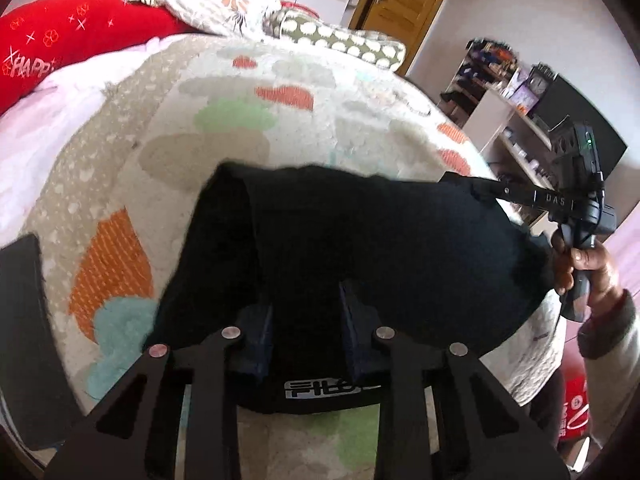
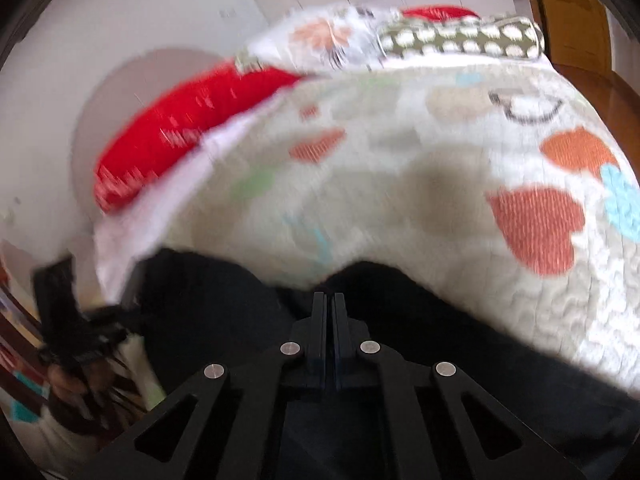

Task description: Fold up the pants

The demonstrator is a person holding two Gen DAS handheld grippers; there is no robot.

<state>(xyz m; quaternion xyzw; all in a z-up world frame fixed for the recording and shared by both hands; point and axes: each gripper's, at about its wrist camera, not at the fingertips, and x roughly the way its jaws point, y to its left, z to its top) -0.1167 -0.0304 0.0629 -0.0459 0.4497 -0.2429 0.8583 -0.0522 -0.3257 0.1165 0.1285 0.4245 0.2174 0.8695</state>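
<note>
Pants (image 1: 360, 248): black, lying in a bunched heap on the bed's quilt (image 1: 224, 128).
Left gripper (image 1: 306, 312): released, fingers spread over the near edge of the pants (a logo label shows just below).
Right gripper (image 2: 329, 308): clenched, fingers pressed together on the dark fabric's edge; held by a hand (image 1: 584, 260).
Pillow (image 1: 60, 48): red, at the bed's head.

Quilt (image 1: 320, 128) beyond pants (image 1: 360, 248) open; pillows (image 1: 60, 40) block far edge.
</note>
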